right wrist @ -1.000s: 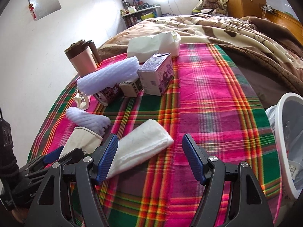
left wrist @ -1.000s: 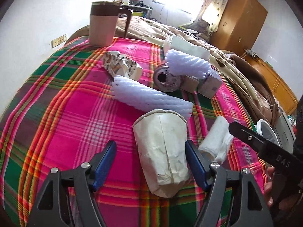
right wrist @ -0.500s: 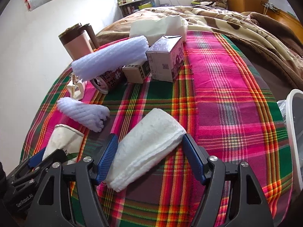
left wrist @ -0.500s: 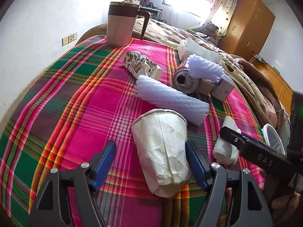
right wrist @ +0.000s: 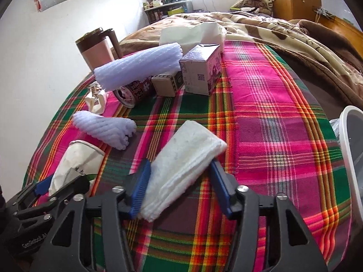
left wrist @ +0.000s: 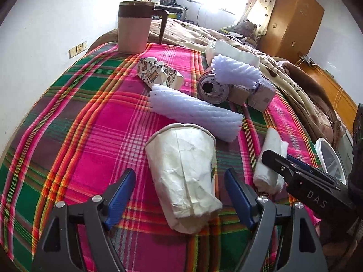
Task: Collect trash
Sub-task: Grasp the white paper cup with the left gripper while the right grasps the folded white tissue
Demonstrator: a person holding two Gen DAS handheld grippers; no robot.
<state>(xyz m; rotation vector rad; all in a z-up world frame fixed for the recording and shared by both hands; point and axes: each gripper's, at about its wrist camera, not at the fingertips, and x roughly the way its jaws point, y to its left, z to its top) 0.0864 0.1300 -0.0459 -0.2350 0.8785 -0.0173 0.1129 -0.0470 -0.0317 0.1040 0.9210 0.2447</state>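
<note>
A crumpled white paper cup lies on its side on the plaid cloth between the open fingers of my left gripper, untouched. It also shows in the right wrist view. A folded white tissue wad lies between the fingers of my right gripper, which have narrowed around it and touch its sides. The wad shows in the left wrist view too. A white trash bin stands off the right edge.
Two white foam sleeves, a patterned crushed cup, a can, two small boxes, a tissue pack and a pink-brown mug lie farther back. A brown blanket covers the bed beyond.
Both grippers have moved forward over their objects. The right gripper's fingers have closed in from wide open onto the tissue wad. The left gripper stays open around the paper cup.
</note>
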